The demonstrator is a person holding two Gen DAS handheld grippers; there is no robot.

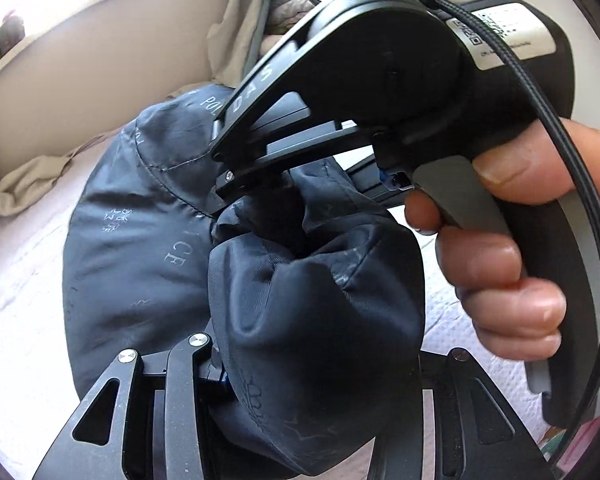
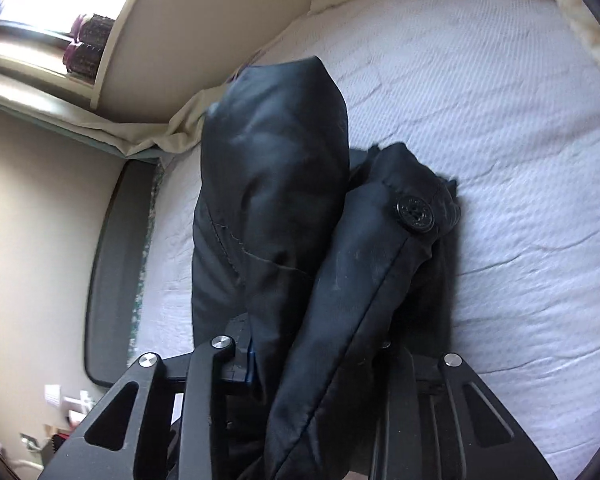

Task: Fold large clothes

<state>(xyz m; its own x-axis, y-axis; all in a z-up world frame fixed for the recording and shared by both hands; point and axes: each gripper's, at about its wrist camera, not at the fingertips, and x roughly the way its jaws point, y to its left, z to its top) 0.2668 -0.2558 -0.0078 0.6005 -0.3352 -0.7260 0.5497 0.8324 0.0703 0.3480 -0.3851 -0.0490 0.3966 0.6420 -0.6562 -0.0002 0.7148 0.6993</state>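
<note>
Dark navy padded printed jacket [image 1: 140,240] bunched on white textured mattress [image 2: 480,100], thick fold clamped by black left gripper [image 1: 312,396] at six o'clock, right gripper [image 1: 256,188] clenched on jacket at twelve o'clock, held by hand [image 1: 516,256], black button [image 2: 415,213] seen at three o'clock.

I see the jacket [image 2: 276,200] bunched on the bed [image 2: 500,120], its button [image 2: 414,213] at three o'clock, the wall [image 2: 40,220] at nine.
</note>
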